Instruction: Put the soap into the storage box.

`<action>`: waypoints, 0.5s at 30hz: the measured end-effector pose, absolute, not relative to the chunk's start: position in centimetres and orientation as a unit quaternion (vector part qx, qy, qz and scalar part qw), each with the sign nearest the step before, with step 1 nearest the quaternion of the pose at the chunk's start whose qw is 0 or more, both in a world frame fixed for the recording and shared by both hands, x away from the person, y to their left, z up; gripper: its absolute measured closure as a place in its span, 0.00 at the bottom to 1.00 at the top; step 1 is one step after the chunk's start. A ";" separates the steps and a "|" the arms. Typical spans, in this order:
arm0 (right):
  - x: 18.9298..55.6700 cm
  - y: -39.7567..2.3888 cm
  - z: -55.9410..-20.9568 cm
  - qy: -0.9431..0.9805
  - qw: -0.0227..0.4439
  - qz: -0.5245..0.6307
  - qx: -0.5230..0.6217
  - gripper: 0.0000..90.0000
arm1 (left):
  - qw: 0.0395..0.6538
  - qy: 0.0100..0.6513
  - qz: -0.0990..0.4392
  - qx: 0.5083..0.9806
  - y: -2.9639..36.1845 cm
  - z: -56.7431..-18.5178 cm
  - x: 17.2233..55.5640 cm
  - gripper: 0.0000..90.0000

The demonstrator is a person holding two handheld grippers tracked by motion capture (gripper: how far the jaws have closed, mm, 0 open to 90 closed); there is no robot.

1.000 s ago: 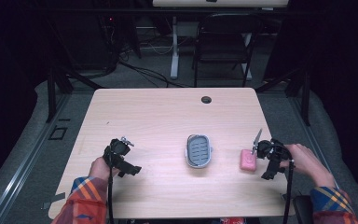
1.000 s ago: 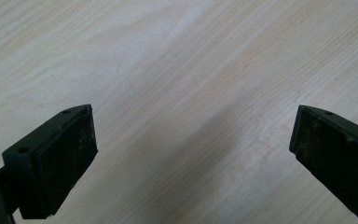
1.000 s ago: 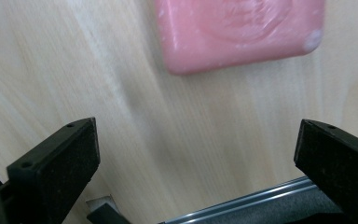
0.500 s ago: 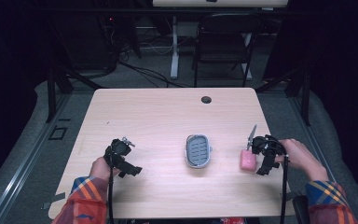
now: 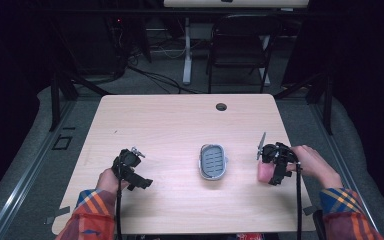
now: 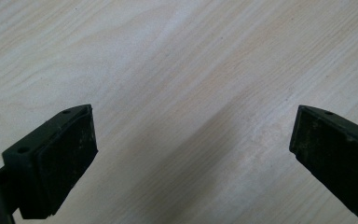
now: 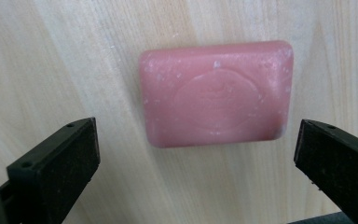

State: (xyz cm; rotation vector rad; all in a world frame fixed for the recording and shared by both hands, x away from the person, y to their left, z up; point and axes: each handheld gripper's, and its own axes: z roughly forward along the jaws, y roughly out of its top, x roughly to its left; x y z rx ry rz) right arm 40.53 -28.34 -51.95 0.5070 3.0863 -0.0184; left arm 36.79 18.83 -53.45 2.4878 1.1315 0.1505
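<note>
Presently, the scene reads as follows.

Right gripper (image 5: pixel 269 167): lower right of the high view, held in the person's right hand (image 5: pixel 316 165), poised over the pink soap bar (image 7: pixel 216 93); a cable trails from it toward the bottom edge of the frame.

Right gripper fingers (image 7: pixel 56 170): spread wide apart and holding nothing; in the right gripper view they rise from the lower left and lower right corners, and the soap bar lies in the span between them, toward the upper centre of the frame, touching neither pad.

Pink soap bar: a rounded rectangular block with an oval stamp pressed into its top face, lying flat on the table (image 5: pixel 170 125); in the high view only a pink edge shows beneath the right gripper, to the right of the soap dish and apart from it.

Soap dish (image 5: pixel 213 161): a grey oval tray with a ribbed floor, at the centre of the high view, standing on the table between the two grippers.

Left gripper (image 5: pixel 130 170): lower left of the high view, held in the person's left hand (image 5: pixel 109 180), well apart from the soap dish.

Left gripper fingers (image 6: pixel 56 161): set wide apart with nothing between them; the left gripper view shows bare wood grain beyond.

Table: pale wood, with a small round dark hole (image 5: pixel 221 106) near its far edge.

Sleeves (image 5: pixel 92 217): plaid, entering from the bottom corners of the high view.
</note>
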 end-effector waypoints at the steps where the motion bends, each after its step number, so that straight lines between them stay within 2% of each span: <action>1: 40.6 -28.3 -52.0 0.987 0.006 -0.010 0.159 0.00 | 0.202 0.404 0.055 0.891 18.8 -53.4 36.8 0.01; 15: 41.6 -27.4 -53.5 0.989 -0.006 -0.019 0.147 0.00 | 0.206 0.402 0.052 0.890 18.8 -53.4 36.8 0.01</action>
